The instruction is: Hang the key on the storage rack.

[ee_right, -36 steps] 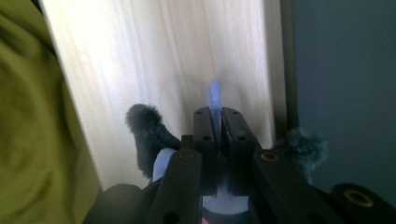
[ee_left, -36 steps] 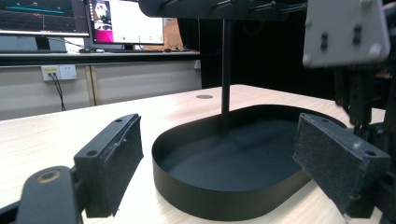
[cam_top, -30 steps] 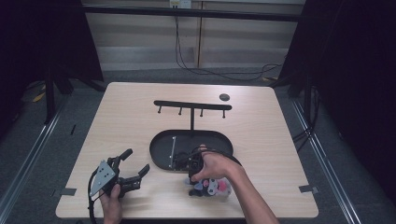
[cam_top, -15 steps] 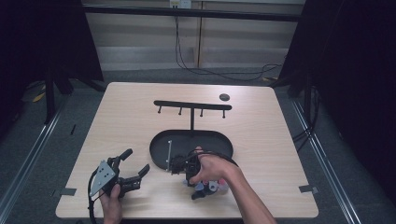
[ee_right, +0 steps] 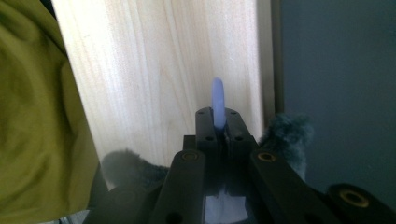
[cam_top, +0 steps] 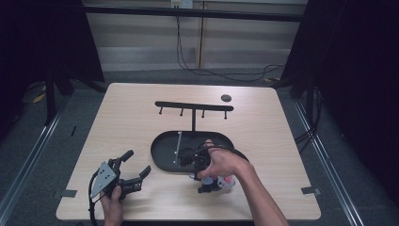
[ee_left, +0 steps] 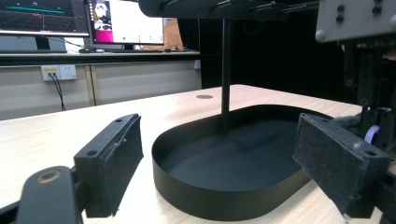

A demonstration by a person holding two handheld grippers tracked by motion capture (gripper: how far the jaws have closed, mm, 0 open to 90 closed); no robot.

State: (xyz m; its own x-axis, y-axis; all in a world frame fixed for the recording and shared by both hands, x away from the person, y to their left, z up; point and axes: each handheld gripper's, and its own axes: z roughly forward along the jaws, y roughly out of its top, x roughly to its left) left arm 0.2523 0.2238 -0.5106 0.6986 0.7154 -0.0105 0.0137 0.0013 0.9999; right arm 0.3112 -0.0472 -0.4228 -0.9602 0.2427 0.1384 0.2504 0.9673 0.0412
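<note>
My right gripper (ee_right: 217, 115) is shut on a pale blue ring (ee_right: 217, 101) that I see edge-on, standing up from between the jaws. In the high view the right hand holds this gripper (cam_top: 207, 187) just in front of the black oval tray (cam_top: 160, 160), jaws pointing toward the table's front edge. Something pink and white (cam_top: 221, 181) shows beside the jaws. My left gripper (cam_top: 135, 165) rests open on the table to the tray's left, with nothing between its pads (ee_left: 119, 149). It faces the tray (ee_left: 224, 200).
A black post (cam_top: 193, 121) rises from the tray's back and carries a crossbar (cam_top: 193, 105) with several small hooks. A small dark disc (cam_top: 226, 98) lies at the back right. Dark fuzzy tufts (ee_right: 285, 128) flank the right jaws. Olive cloth (ee_right: 32, 116) is close on one side.
The right hand and its gripper have shifted slightly toward the tray's front rim and turned a little. The left gripper has stayed in place and open.
</note>
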